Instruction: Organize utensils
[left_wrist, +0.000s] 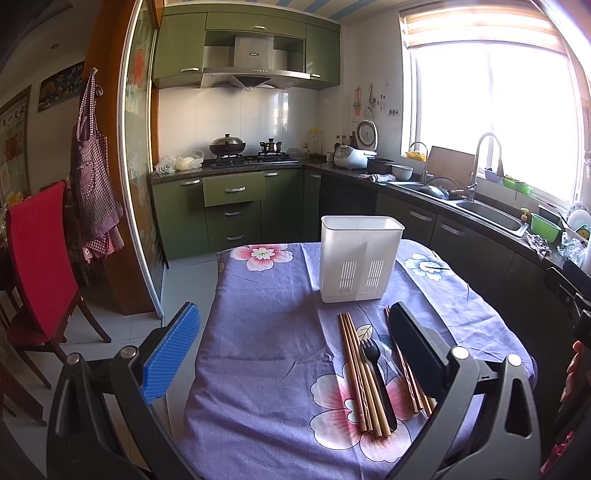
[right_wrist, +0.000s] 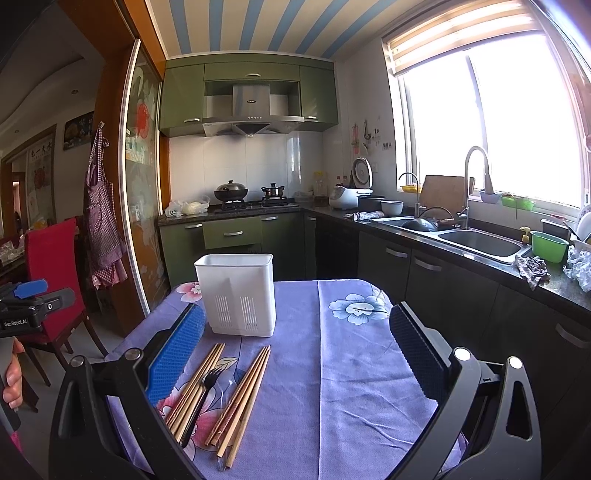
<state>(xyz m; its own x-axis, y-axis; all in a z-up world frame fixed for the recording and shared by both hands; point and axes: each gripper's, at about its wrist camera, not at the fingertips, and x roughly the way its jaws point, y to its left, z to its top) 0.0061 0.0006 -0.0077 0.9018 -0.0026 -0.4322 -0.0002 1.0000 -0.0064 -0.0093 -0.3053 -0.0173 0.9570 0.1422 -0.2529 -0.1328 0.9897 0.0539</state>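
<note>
Both grippers hang wide open and empty over the near end of the flowered cloth (right_wrist: 354, 369), the left gripper (left_wrist: 295, 354) with the utensils just right of its centre, the right gripper (right_wrist: 295, 354) with them to its left. The chopsticks (left_wrist: 356, 373) and black fork (left_wrist: 375, 376) lie flat between the two (neither clearly nearer), long axes running away from the cameras, fork tines pointing toward the white holder (left_wrist: 360, 258) standing upright just beyond.

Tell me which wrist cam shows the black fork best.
Left wrist. The black fork lies there in full, tines to handle end, between the chopstick bundles. In the right wrist view the fork is smaller and its handle runs behind the blue pad of the right tongs.
</note>
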